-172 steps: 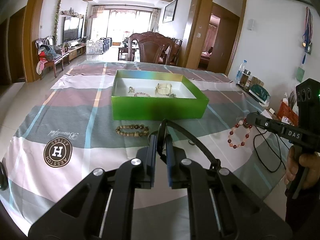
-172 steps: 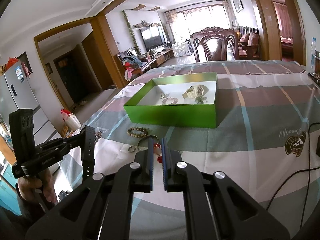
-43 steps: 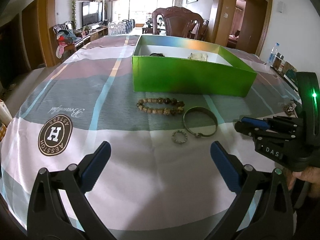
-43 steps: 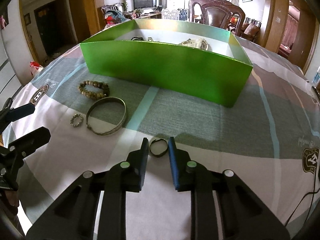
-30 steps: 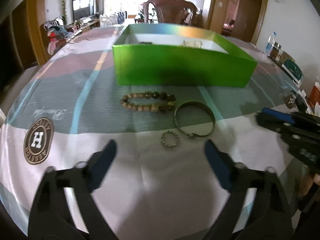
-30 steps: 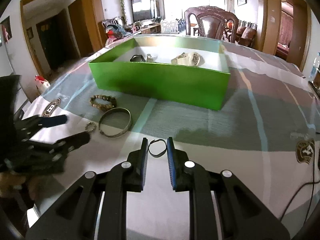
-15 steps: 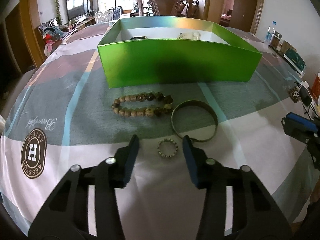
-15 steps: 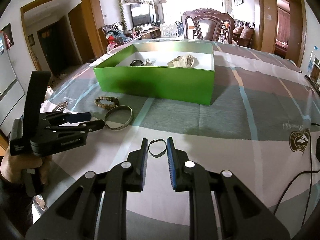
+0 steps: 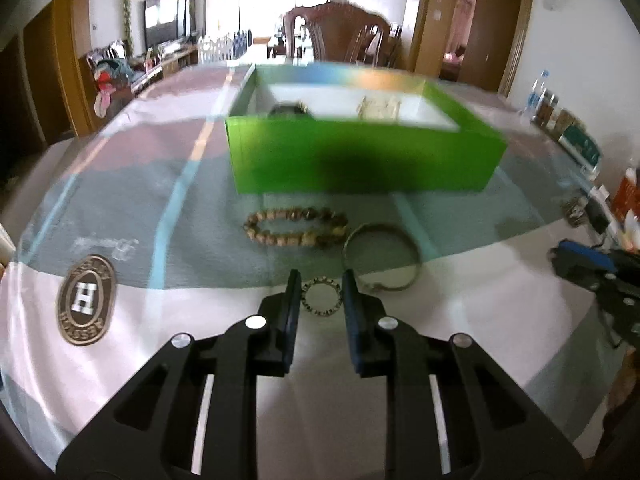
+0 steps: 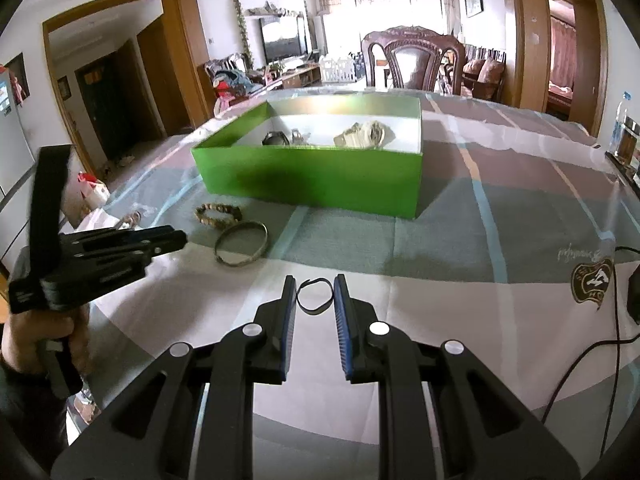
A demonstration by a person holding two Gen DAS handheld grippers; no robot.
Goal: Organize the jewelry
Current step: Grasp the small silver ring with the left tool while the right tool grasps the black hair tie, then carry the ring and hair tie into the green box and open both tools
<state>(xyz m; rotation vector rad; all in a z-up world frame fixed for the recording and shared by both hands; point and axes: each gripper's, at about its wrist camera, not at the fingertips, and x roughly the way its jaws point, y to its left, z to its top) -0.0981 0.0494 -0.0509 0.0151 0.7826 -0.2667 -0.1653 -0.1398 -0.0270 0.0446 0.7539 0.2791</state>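
My left gripper [image 9: 321, 294] is shut on a small beaded ring [image 9: 321, 300] at the cloth. Beyond it lie a brown bead bracelet [image 9: 295, 227] and a metal bangle [image 9: 382, 256]. My right gripper [image 10: 316, 295] is shut on a thin black ring [image 10: 316, 296] held above the cloth. The green box [image 10: 312, 178] stands behind, with a dark watch [image 10: 275, 138], a pale watch [image 10: 366, 133] and small pieces inside. The left gripper also shows in the right wrist view [image 10: 176, 239].
The table wears a striped cloth with round logos [image 9: 85, 306]. A carved wooden chair [image 10: 414, 62] stands at the far edge. Bottles and boxes [image 9: 560, 120] sit at the right edge. A black cable [image 10: 592, 360] runs over the right side.
My left gripper's jaws have closed from wide open onto the small beaded ring. My right gripper has lifted and drawn back, still holding the black ring.
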